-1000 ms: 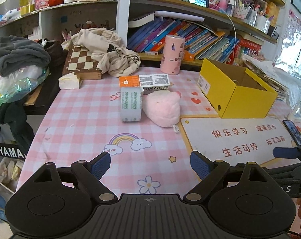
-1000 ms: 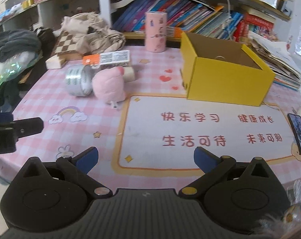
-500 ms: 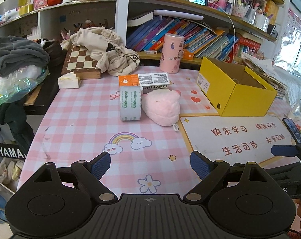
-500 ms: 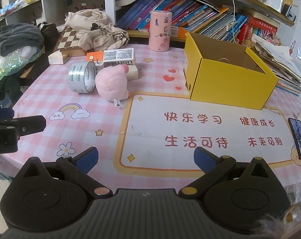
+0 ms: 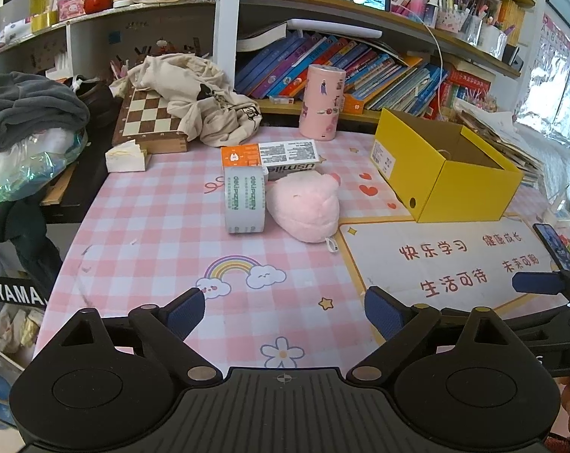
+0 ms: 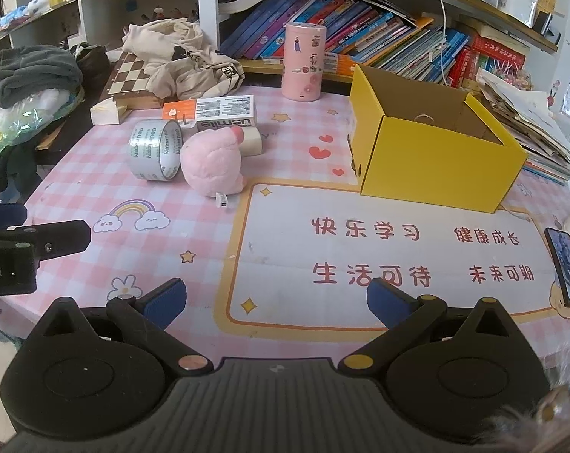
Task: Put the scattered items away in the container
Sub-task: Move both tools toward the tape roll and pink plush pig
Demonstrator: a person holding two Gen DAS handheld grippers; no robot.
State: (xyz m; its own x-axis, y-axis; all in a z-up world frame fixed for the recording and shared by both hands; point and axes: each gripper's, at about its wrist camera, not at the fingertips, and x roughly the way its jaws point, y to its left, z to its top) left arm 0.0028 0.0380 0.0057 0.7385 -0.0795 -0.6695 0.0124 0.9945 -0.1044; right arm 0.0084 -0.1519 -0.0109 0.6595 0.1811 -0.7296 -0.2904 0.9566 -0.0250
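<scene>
The roll of tape [image 5: 245, 201] stands on its edge on the pink checked worktop [image 5: 152, 226], with "deliPIZEN" printed in green down its band. Just behind it lies a long carton [image 5: 270, 153], orange at one end and white with fine print at the other, its front face reading "usmile". A pink plush toy [image 5: 305, 207] lies just beside the tape, on its right in the left wrist view, with a small white tag at its near end. The yellow box [image 5: 469, 188], open at the top, sits further right with a white label on its short side; nothing can be made out in the part of its inside that shows. In front of it a white mat [image 6: 390, 249] carries red Chinese writing: 快乐学习, 健康成长, 生活可待, 未来可期. A pink canister [image 5: 322, 102] with cartoon stickers stands upright near the bookshelf. A chessboard [image 5: 149, 115] lies at the back left under a heap of beige cloth [image 5: 198, 94], and "YAMA" shows on a dark object at the left edge. A phone [image 6: 567, 270] lies at the mat's right end.

The left gripper [image 5: 285, 311] hangs above the rainbow print, its fingers wide apart with nothing between them; they have just been opening a little further. The right gripper [image 6: 275, 298] has its fingers apart over the mat's near edge, also empty. Tape, carton, toy and box lie where they lay a second ago.
</scene>
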